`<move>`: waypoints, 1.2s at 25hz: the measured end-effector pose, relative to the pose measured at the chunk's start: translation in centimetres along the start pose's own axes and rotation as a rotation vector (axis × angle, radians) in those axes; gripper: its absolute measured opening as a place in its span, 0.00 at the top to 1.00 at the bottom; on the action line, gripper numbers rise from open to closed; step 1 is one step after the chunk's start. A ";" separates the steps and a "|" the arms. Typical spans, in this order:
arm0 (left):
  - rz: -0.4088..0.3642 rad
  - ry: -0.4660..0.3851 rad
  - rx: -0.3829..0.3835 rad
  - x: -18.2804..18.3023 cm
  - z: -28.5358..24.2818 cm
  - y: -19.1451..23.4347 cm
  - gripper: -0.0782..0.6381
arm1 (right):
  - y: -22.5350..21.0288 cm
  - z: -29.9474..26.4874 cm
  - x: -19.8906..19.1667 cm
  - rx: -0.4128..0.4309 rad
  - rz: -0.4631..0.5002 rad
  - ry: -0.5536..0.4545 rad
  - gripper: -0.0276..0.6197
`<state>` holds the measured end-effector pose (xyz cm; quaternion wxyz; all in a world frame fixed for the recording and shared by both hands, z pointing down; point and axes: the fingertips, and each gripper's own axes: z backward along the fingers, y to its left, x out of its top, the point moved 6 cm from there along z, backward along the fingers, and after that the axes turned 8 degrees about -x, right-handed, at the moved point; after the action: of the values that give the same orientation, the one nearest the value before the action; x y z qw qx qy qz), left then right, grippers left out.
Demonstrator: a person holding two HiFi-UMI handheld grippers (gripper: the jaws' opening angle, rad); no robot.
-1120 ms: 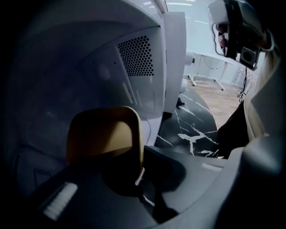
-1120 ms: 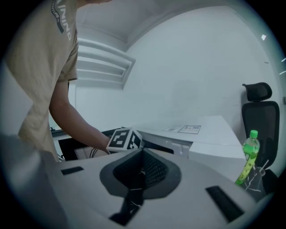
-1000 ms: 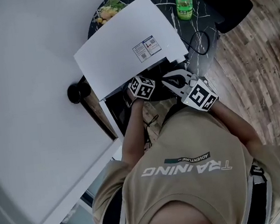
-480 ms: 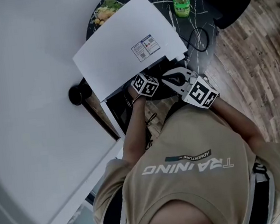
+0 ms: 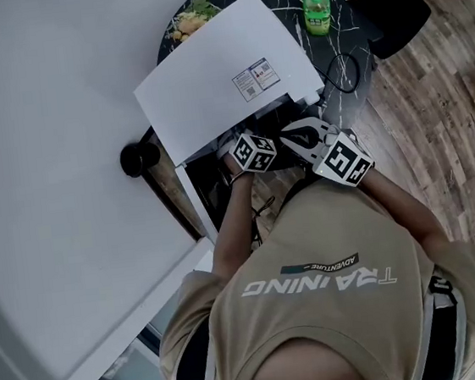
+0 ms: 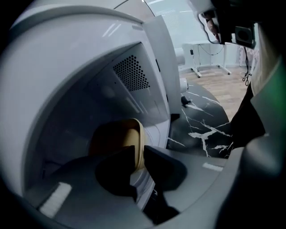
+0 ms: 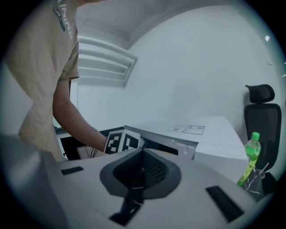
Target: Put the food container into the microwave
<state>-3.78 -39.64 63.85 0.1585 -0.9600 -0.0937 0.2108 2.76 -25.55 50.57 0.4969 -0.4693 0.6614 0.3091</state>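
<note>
Container (image 6: 117,139) inside microwave (image 5: 223,77), rim pinched by left tool (image 6: 139,154); right tool (image 7: 143,154) empty, jaws together.

Microwave (image 5: 224,76) on table (image 5: 336,42), bottle (image 5: 316,10) to its right. Food container (image 6: 123,141) inside cavity, between left gripper (image 6: 139,156) jaws. Right gripper (image 7: 143,154) outside, before opening.

Wearing a tan short-sleeved T-shirt (image 5: 312,244) with white "TRAINING" letters, small dark "ADVENTURE" tag at 12 o'clock. Black-and-white square-marked cubes (image 5: 254,153) on grey left gripper (image 6: 139,152) and right gripper (image 7: 143,153).
</note>
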 end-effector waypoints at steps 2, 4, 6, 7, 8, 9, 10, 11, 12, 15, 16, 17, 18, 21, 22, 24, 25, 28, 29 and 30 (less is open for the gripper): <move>0.024 -0.016 0.002 -0.3 0.7 -0.3 0.82 | 0.2 0.0 0.2 0.004 0.009 -0.003 0.94; 0.054 -0.033 0.003 -0.8 1.4 -0.7 0.82 | 0.4 0.0 0.3 0.008 0.021 -0.003 0.94; 0.073 -0.045 0.018 -1.4 2.4 -0.8 0.82 | 0.7 -0.1 0.5 0.013 0.034 -0.007 0.94; 0.081 -0.049 0.027 -1.7 2.8 -0.8 0.82 | 0.7 -0.1 0.7 0.016 0.041 -0.011 0.94; 0.089 -0.051 0.033 -1.9 3.2 -0.8 0.82 | 0.7 -0.2 0.9 0.019 0.049 -0.015 0.94; 0.098 -0.052 0.038 -2.1 3.5 -0.9 0.82 | 0.8 -0.2 1.2 0.022 0.057 -0.018 0.94; 0.106 -0.053 0.042 -2.2 3.7 -1.0 0.82 | 0.8 -0.3 1.4 0.026 0.065 -0.019 0.94; 0.114 -0.055 0.047 -2.3 4.0 -1.2 0.82 | 0.9 -0.3 1.5 0.031 0.072 -0.021 0.94; 0.121 -0.058 0.054 -2.4 4.4 -1.3 0.82 | 1.1 -0.4 1.7 0.036 0.078 -0.021 0.94; 0.155 -0.082 0.068 -2.5 5.8 -1.8 0.82 | 1.8 -0.6 2.0 0.057 0.092 -0.019 0.94; 0.175 -0.098 0.064 -2.4 6.3 -1.9 0.83 | 2.0 -0.7 2.1 0.064 0.096 -0.017 0.94; 0.199 -0.117 0.057 -2.3 6.8 -2.0 0.85 | 2.2 -0.8 2.2 0.070 0.099 -0.015 0.94; 0.227 -0.137 0.048 -2.2 7.4 -2.1 0.88 | 2.4 -0.9 2.2 0.076 0.100 -0.014 0.94; 0.324 -0.207 0.020 -2.0 8.9 -2.3 0.88 | 2.8 -1.2 2.3 0.086 0.101 -0.008 0.94; 0.358 -0.233 0.010 -1.8 9.5 -2.3 0.88 | 2.9 -1.2 2.3 0.089 0.101 -0.006 0.94; 0.415 -0.280 -0.006 -1.6 10.5 -2.4 0.88 | 3.0 -1.3 2.4 0.094 0.099 -0.001 0.94; 0.429 -0.297 -0.004 -1.4 10.9 -2.4 0.88 | 3.1 -1.3 2.4 0.095 0.098 0.002 0.94; 0.450 -0.343 0.018 -0.7 12.1 -2.3 0.88 | 2.7 -1.4 2.4 0.092 0.093 0.003 0.94; 0.464 -0.363 0.019 -0.5 12.6 -2.2 0.88 | 2.6 -1.5 2.4 0.091 0.091 0.002 0.94; 0.476 -0.381 0.018 -0.3 13.2 -2.2 0.88 | 2.5 -1.6 2.5 0.090 0.090 0.000 0.94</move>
<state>-10.02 -34.19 53.36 0.0928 -0.8967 0.1079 0.4190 -0.31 -26.85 48.56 0.5028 -0.4163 0.6951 0.3011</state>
